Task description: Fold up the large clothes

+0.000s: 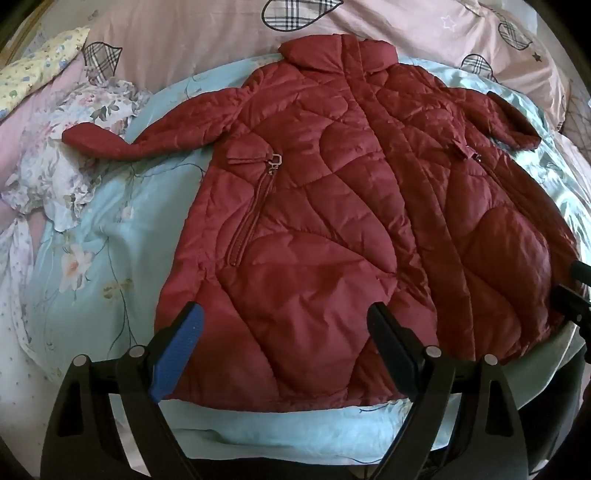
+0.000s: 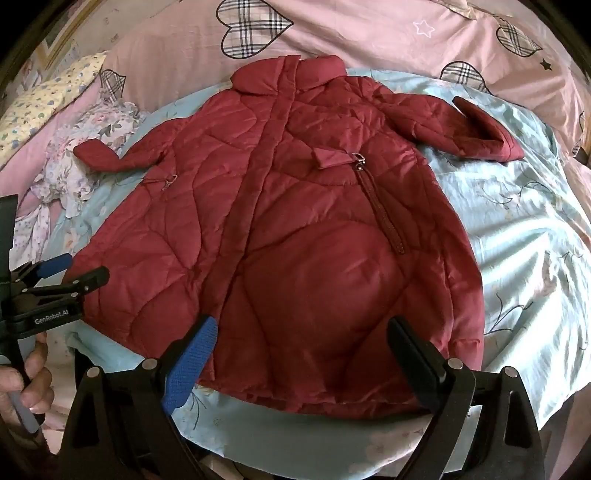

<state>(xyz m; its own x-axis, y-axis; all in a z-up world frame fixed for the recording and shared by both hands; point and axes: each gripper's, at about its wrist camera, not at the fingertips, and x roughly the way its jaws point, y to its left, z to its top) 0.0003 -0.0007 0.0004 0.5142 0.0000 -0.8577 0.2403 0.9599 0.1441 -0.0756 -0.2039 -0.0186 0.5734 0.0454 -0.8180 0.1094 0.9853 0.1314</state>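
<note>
Bedding covers the whole scene: a pale blue floral sheet [image 1: 92, 240] is spread over the bed, with a pink duvet [image 2: 369, 33] printed with plaid hearts bunched along the far side and a yellow floral pillow [image 1: 40, 70] at the far left. A dark red quilted jacket [image 1: 332, 221] is laid flat on the sheet, front up, collar far, hem near, both sleeves spread outward with cuffs turned back. Wavy stitching and two zipped pockets are seen on its glossy shell. The left tool [image 1: 288, 332] is held tilted down over the hem's left part, jaws wide apart, nothing gripped. The right tool [image 2: 303, 347] is likewise spread and empty over the hem's right part.
</note>
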